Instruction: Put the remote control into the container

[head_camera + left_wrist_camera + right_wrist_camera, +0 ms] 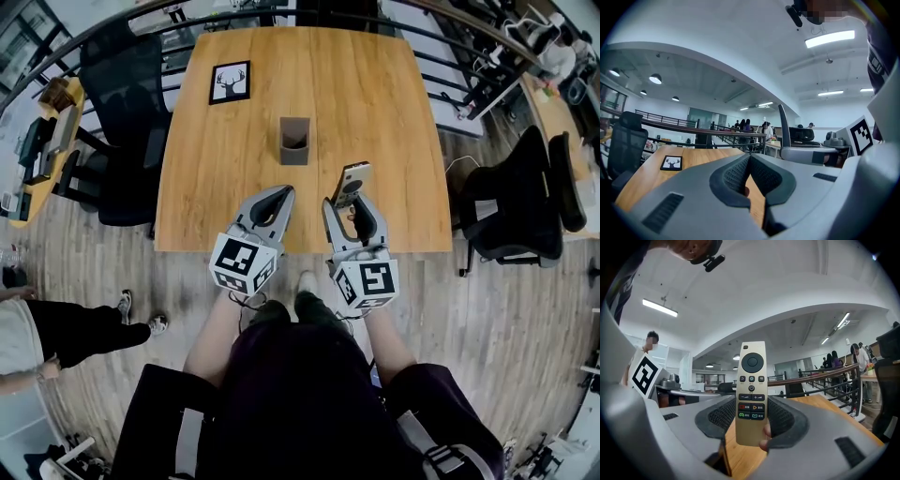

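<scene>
My right gripper [351, 193] is shut on a gold remote control [751, 392], which stands upright between the jaws with its buttons facing the camera. In the head view the remote control [351, 182] is held above the table's near edge, to the right of and nearer than the grey container [294, 141]. The container stands open-topped at the middle of the wooden table [375, 103]. My left gripper [274, 202] is shut with nothing in it, just left of the right one; its jaws meet in the left gripper view [749, 174].
A framed deer picture [230, 82] lies at the table's far left. Black office chairs [127, 84] stand left and right [520, 202] of the table. A person's legs [84, 328] are on the floor at the left. Railings run behind the table.
</scene>
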### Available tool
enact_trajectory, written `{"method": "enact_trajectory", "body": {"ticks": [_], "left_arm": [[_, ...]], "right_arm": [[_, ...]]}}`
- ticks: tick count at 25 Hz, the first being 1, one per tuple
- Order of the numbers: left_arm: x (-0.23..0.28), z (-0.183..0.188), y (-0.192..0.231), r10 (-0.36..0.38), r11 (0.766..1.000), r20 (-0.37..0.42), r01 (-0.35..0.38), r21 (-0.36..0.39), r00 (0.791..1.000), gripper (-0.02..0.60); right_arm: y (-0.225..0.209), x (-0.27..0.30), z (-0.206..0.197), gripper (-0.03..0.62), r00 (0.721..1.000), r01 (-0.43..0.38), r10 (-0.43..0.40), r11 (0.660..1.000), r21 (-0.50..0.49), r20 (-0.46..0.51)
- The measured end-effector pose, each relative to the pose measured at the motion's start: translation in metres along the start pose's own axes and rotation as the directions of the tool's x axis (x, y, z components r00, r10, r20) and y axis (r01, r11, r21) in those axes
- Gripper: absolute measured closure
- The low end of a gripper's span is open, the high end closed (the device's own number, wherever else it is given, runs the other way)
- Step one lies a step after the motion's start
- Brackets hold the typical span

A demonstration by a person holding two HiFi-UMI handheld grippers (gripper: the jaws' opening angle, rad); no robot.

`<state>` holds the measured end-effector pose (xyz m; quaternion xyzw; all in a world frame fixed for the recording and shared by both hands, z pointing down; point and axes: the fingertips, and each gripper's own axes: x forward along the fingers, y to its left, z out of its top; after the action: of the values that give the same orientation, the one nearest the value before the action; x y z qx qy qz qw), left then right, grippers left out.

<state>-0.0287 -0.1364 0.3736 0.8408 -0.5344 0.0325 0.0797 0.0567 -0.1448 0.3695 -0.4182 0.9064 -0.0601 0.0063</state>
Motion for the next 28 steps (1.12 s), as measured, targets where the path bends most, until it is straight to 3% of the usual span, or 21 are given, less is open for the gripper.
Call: {"method": "enact_trajectory", "body": {"ticks": [8, 14, 20, 28], "left_arm": [[0.044, 0.001, 0.057, 0.014, 1.0, -0.018, -0.015, -0.009, 1.0, 0.574], [0.081, -0.024, 0.113, -0.044, 0.999, -0.049, 0.043, -0.012, 0.998, 0.574], [0.119, -0.056, 0.174, -0.135, 0.991, -0.079, 0.133, -0.022, 0.988, 0.574], [0.145, -0.098, 0.216, -0.22, 0.975, -0.086, 0.216, -0.049, 0.972, 0.574]], "right_arm": [[-0.008, 0.073, -0.008, 0.37, 1.0, -0.007, 0.007, 1.0, 0.014, -0.013], [-0.018, 0.148, -0.038, 0.371, 0.992, 0.124, -0.124, 0.992, 0.04, 0.013], [-0.021, 0.222, -0.081, 0.371, 0.975, 0.222, -0.222, 0.975, -0.009, 0.028], [-0.03, 0.27, -0.134, 0.371, 0.95, 0.311, -0.311, 0.95, -0.025, 0.014]]}}
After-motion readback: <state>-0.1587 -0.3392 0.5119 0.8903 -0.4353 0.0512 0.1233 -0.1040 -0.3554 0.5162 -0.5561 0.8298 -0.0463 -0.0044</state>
